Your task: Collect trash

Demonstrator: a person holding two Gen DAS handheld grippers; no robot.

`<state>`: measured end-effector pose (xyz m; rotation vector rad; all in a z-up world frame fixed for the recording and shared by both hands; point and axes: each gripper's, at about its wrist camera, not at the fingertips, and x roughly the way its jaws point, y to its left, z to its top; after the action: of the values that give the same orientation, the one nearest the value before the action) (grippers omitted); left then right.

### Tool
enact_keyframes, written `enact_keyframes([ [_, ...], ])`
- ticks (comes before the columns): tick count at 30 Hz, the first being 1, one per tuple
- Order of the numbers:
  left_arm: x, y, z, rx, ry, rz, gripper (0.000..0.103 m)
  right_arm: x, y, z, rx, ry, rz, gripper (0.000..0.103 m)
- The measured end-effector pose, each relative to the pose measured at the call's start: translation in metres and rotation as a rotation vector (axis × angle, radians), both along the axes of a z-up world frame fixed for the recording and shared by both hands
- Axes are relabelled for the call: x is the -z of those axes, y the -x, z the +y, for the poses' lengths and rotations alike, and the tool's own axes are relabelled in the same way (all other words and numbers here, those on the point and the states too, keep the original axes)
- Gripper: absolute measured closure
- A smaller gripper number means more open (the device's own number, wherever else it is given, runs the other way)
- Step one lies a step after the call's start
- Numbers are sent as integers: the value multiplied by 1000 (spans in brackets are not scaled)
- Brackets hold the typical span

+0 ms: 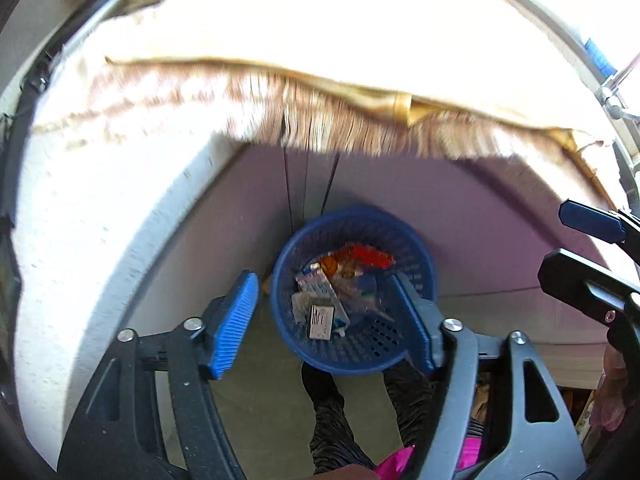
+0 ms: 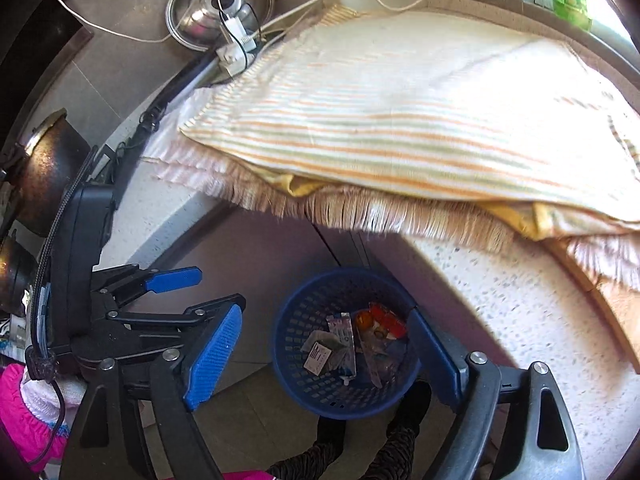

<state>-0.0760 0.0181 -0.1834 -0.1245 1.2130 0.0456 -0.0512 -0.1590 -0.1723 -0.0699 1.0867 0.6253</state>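
A blue plastic basket point(image 1: 416, 268) stands on the floor below the counter edge and holds several pieces of trash point(image 1: 320, 316): wrappers, a small white box, red and orange packets. My left gripper point(image 1: 326, 320) is open and empty, held above the basket. My right gripper point(image 2: 332, 354) is open and empty too, also above the basket point(image 2: 296, 312) and its trash point(image 2: 320, 356). The left gripper also shows at the left of the right wrist view point(image 2: 212, 294), and the right gripper's fingers point(image 1: 588, 220) show at the right edge of the left wrist view.
A speckled white counter point(image 2: 540, 320) carries striped, fringed cloths point(image 2: 400, 120). A steel lid point(image 2: 220, 4), white cables point(image 2: 240, 44) and a dark pot point(image 2: 48, 164) are at the back left. The person's feet point(image 2: 408, 404) stand by the basket on the tiled floor point(image 1: 272, 392).
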Motion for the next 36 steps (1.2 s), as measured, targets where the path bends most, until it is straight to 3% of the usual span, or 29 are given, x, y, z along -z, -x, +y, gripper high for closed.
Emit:
enact_keyframes([
  [8,-49,0,2,-8,-3,-102,32,-46,0,-12,22,-62,-74,8],
  [12,-78,-2,4,-25,-5,-176,24,-70,-3,-21,43,-103,-118,3],
  [21,-141,-9,-5,-36,-17,-327,23,-120,-8,-43,95,-180,-216,0],
  [36,-205,-3,-31,-18,-35,-504,4,-165,-3,-62,122,-200,-336,0],
])
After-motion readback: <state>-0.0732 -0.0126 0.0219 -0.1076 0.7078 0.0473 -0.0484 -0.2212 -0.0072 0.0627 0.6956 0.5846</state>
